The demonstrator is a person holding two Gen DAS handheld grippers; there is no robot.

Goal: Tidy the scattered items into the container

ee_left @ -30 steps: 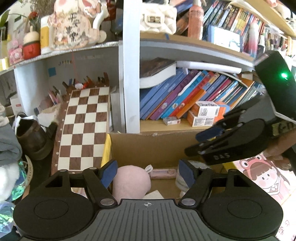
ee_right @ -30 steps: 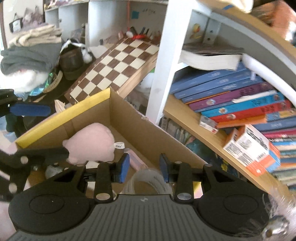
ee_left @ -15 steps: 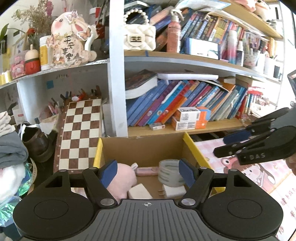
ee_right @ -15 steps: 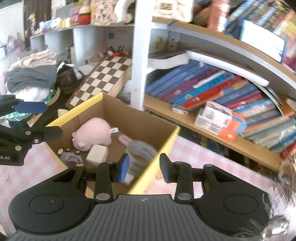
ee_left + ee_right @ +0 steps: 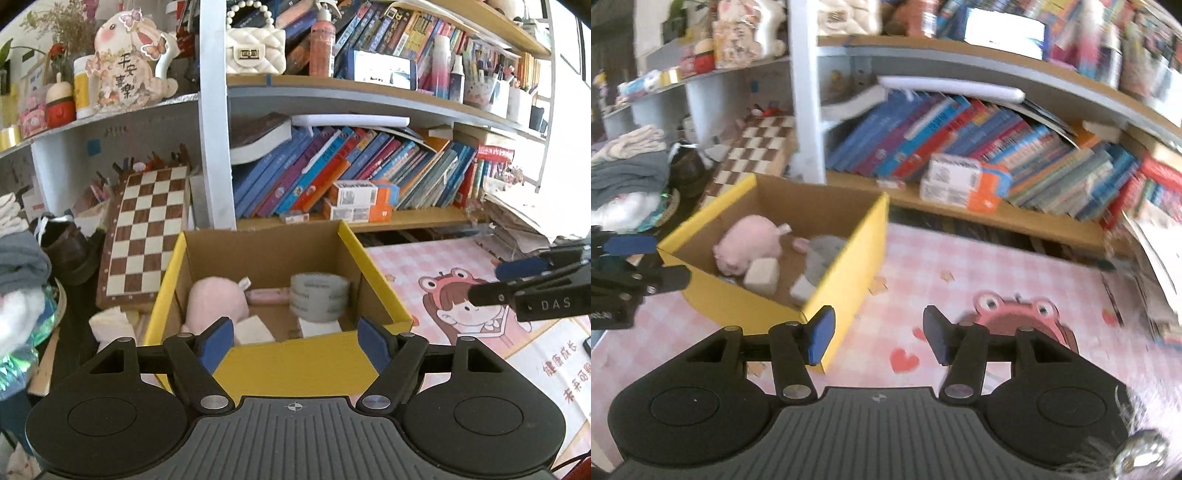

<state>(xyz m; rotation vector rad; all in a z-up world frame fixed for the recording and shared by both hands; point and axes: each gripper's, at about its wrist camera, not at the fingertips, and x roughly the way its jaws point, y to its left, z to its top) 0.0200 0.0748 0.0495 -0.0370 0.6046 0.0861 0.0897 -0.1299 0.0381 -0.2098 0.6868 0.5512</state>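
A yellow cardboard box (image 5: 295, 360) stands on the pink mat in front of the bookshelf; it also shows in the right wrist view (image 5: 849, 266). Inside lie a pink plush toy (image 5: 216, 304), a grey tape roll (image 5: 319, 295), a pink pen-like item (image 5: 267, 295) and white blocks (image 5: 255, 328). My left gripper (image 5: 293, 341) is open and empty, just in front of the box's near wall. My right gripper (image 5: 877, 334) is open and empty, above the mat to the right of the box; it shows at the right edge of the left wrist view (image 5: 535, 284).
A chessboard (image 5: 147, 229) leans left of the box. A shoe (image 5: 70, 251) and folded clothes (image 5: 18, 266) lie further left. Bookshelves with books (image 5: 332, 177) stand behind. A pink cartoon mat (image 5: 1015, 314) covers the table; a paper stack (image 5: 517, 218) lies at right.
Both grippers have pulled back and up out of the box. The right gripper has moved right over the mat and its jaws have opened wider. The tape roll now lies in the box.
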